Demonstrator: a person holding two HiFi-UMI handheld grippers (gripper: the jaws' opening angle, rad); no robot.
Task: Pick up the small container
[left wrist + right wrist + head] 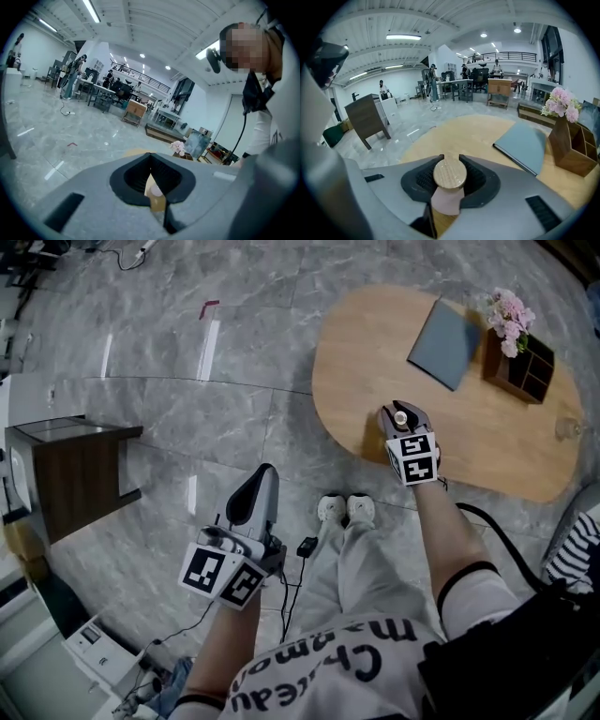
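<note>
Head view, middle right: the right gripper [401,414] grips the small container [401,418] at the near edge of the table [375,352], lifting seemingly remains; left gripper view: left gripper [151,168] closed, empty; right gripper view, lower centre: pads [423,179] pinch its lid [450,174].

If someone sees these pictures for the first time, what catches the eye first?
The right gripper clamps a small container with a round wooden lid at the near edge of the wooden table. Pink flowers stand at the table's far side, and the left gripper hangs empty over the floor.
</note>
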